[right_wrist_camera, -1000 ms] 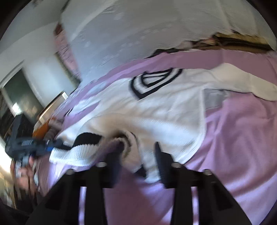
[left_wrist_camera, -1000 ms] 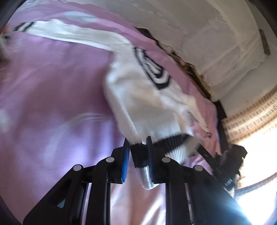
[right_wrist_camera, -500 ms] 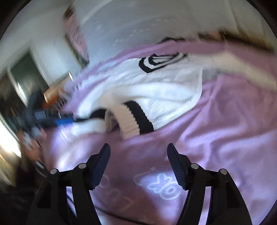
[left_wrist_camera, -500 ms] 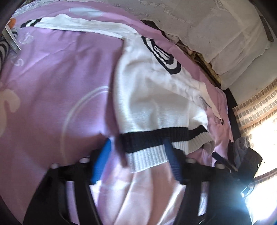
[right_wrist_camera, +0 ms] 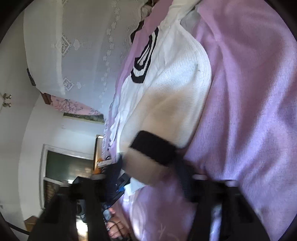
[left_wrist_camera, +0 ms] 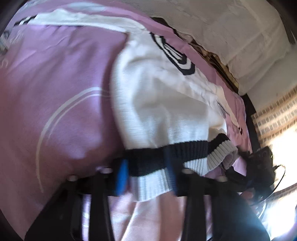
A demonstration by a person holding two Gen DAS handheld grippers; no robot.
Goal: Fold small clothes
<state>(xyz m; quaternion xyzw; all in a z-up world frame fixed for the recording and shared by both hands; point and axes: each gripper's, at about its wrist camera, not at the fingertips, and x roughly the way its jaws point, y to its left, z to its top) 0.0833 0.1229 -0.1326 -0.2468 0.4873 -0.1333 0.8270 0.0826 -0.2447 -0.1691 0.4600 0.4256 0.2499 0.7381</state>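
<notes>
A small white knit sweater with a black-and-white collar and a black-striped ribbed hem lies on a pink bedspread. My left gripper is open, its blue-padded fingers on either side of the hem's left corner. In the right wrist view the sweater lies tilted across the bedspread. My right gripper is open, its fingers straddling the hem's other corner, the black band. One sleeve stretches toward the far left.
A white lace pillow cover lies at the head of the bed and also shows in the right wrist view. The other gripper and bright window glare sit at the right. A dark doorway and white walls lie beyond the bed.
Both grippers let go of the hem and opened about half a second ago. Both have since moved in, so their fingers now straddle the hem corners. The right view has rolled sideways.
</notes>
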